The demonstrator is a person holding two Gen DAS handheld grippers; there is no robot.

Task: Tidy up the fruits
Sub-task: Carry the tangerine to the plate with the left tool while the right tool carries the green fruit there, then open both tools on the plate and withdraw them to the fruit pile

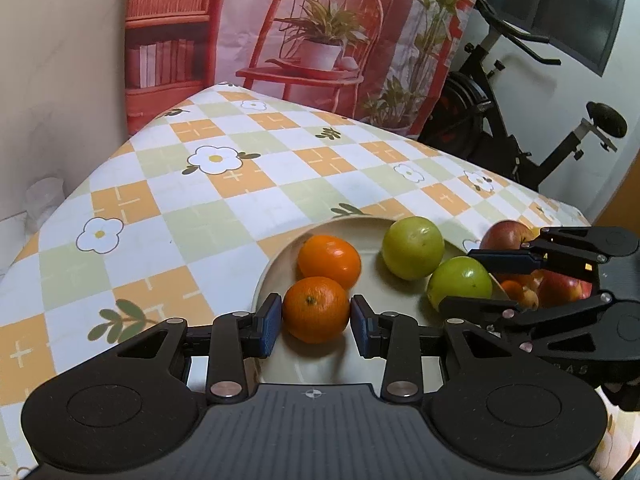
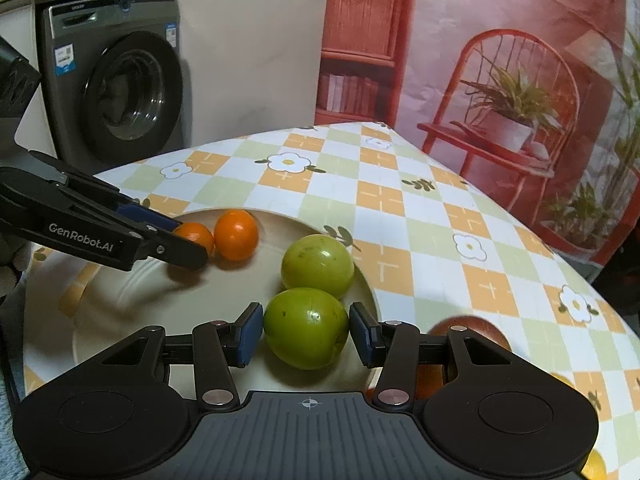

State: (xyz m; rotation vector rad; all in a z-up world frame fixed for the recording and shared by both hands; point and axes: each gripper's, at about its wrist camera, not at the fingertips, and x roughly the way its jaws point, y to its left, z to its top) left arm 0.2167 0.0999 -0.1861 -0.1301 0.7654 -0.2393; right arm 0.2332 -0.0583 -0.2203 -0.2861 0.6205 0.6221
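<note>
A cream plate (image 1: 280, 256) (image 2: 120, 292) on the checked tablecloth holds two oranges and two green apples. My left gripper (image 1: 316, 318) is shut on the near orange (image 1: 316, 310), its blue pads touching both sides; the second orange (image 1: 329, 261) lies just behind. In the right wrist view, my right gripper (image 2: 306, 330) has its pads around the near green apple (image 2: 306, 328), touching or nearly so. The other green apple (image 2: 318, 266) sits behind it. Red apples (image 1: 506, 234) lie right of the plate.
The right gripper (image 1: 520, 280) shows side-on at the right of the left wrist view, over a small orange fruit (image 1: 514, 289) and a red apple (image 1: 564, 288). A washing machine (image 2: 116, 84), printed backdrop (image 1: 320, 40) and exercise bike (image 1: 520, 120) surround the table.
</note>
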